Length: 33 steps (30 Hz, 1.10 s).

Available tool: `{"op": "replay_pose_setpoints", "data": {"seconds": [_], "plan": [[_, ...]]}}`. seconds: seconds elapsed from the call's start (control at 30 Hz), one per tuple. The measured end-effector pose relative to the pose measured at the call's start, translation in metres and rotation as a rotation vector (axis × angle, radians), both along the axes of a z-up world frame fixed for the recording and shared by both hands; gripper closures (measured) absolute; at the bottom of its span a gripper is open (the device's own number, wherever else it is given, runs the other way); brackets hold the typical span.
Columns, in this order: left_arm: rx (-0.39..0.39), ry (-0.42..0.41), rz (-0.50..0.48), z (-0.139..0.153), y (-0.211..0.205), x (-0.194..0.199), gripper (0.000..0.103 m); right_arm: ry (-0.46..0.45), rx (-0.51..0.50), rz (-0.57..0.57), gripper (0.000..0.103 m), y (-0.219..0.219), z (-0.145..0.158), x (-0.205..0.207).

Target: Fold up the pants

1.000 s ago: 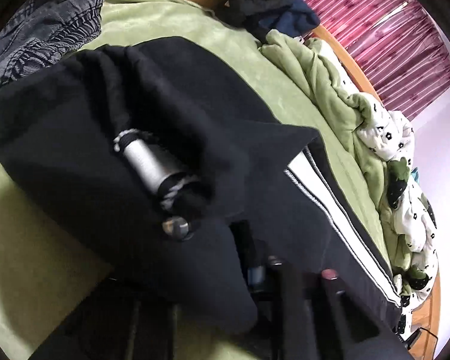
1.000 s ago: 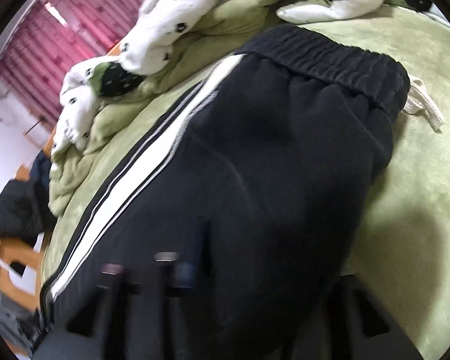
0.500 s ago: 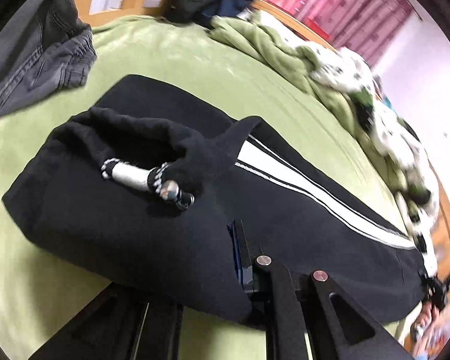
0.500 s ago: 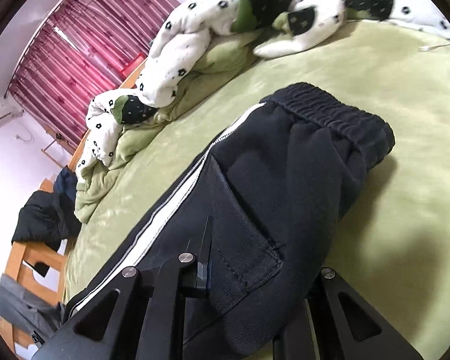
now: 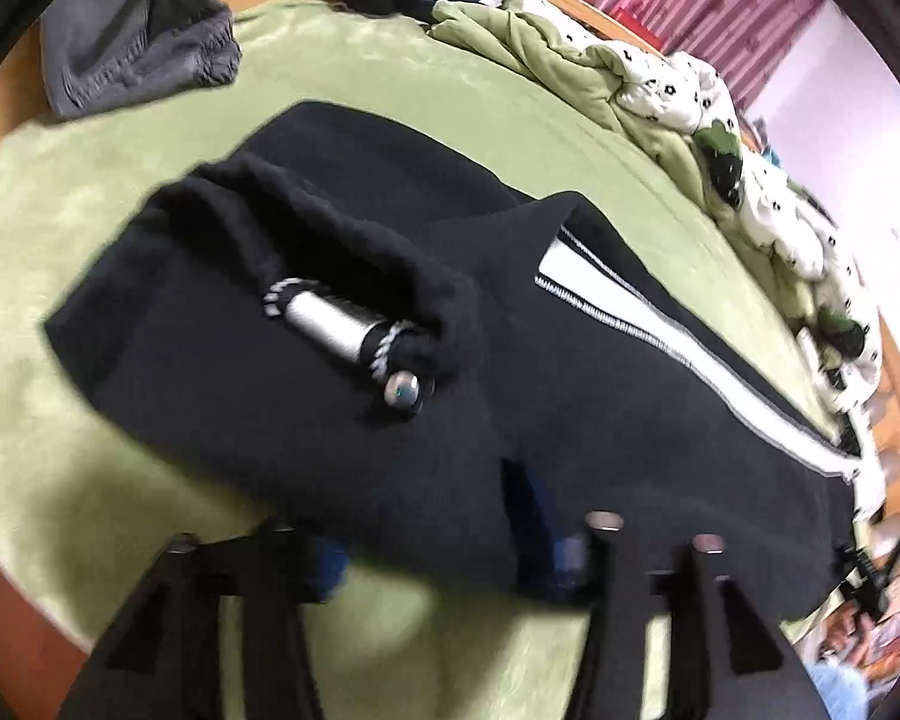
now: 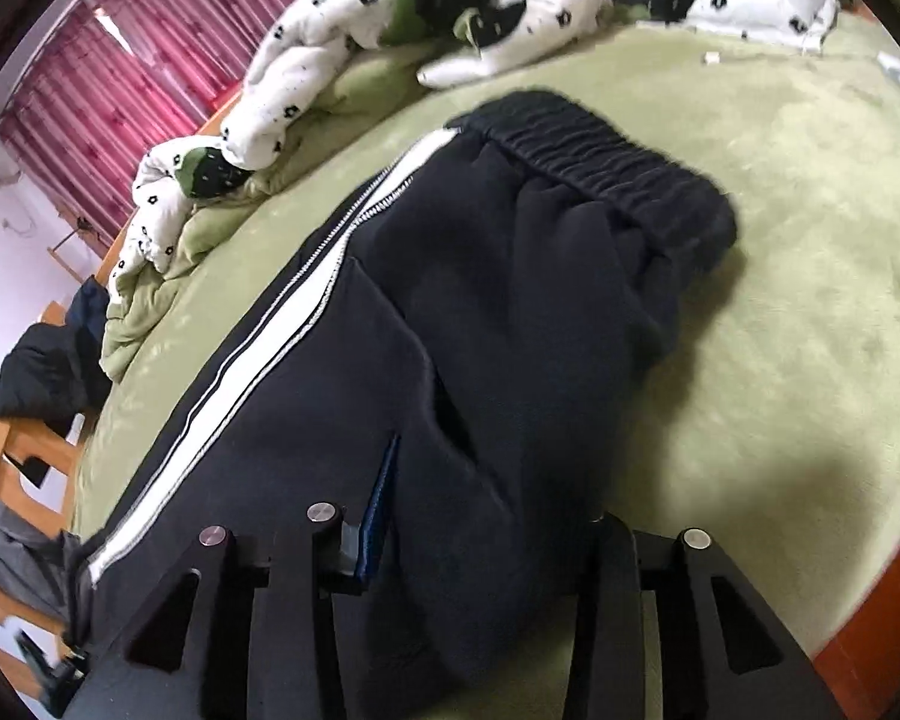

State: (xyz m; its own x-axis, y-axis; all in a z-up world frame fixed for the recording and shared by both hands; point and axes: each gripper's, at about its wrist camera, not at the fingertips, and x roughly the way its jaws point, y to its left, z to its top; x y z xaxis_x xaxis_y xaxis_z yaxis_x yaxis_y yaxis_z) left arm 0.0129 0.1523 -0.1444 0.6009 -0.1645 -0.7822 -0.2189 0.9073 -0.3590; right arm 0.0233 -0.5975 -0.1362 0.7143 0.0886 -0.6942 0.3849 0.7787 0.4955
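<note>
Black track pants [image 5: 426, 396] with a white side stripe [image 6: 258, 354] lie folded lengthwise on the green blanket [image 5: 90, 192]. Left of the pants' near edge, the left gripper [image 5: 450, 546] is opening, its pads parting around the cloth edge, no longer pinching. Toward the pants' waistband [image 6: 606, 150], the right gripper [image 6: 480, 540] is opening too, fabric loosely between its fingers. A pad could snag the thick fleece and drag the fold askew; the drawstring's metal tip [image 5: 402, 390] on top may slide off.

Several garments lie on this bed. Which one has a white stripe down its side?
The black pants, lying flat mid-bed; the grey jeans at the edge show no stripe.
</note>
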Motion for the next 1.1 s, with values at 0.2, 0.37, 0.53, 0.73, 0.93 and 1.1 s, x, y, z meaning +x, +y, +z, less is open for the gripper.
{"op": "replay_pose_setpoints", "data": {"seconds": [0.2,0.37,0.53,0.73,0.93,1.1], "plan": [[0.19,-0.083,-0.019,0.008,-0.008,-0.041,0.036,-0.019,0.063,-0.101,0.041,-0.037,-0.004,0.015],[0.16,-0.146,-0.008,0.028,-0.004,-0.061,0.036,-0.02,0.165,-0.182,0.04,-0.066,-0.015,0.039],[0.185,-0.201,0.0,0.049,-0.007,-0.055,0.036,-0.092,0.107,-0.172,0.058,-0.081,0.016,0.054],[0.216,-0.219,-0.019,0.053,-0.008,-0.031,0.036,0.123,-0.075,-0.092,0.046,-0.067,0.011,0.06],[0.254,-0.16,-0.051,0.026,-0.004,0.005,0.05,0.15,-0.224,-0.099,0.043,-0.043,0.034,0.008],[0.289,-0.218,0.003,0.036,0.017,0.036,0.076,0.171,-0.308,-0.089,0.043,-0.002,0.054,-0.013]]}}
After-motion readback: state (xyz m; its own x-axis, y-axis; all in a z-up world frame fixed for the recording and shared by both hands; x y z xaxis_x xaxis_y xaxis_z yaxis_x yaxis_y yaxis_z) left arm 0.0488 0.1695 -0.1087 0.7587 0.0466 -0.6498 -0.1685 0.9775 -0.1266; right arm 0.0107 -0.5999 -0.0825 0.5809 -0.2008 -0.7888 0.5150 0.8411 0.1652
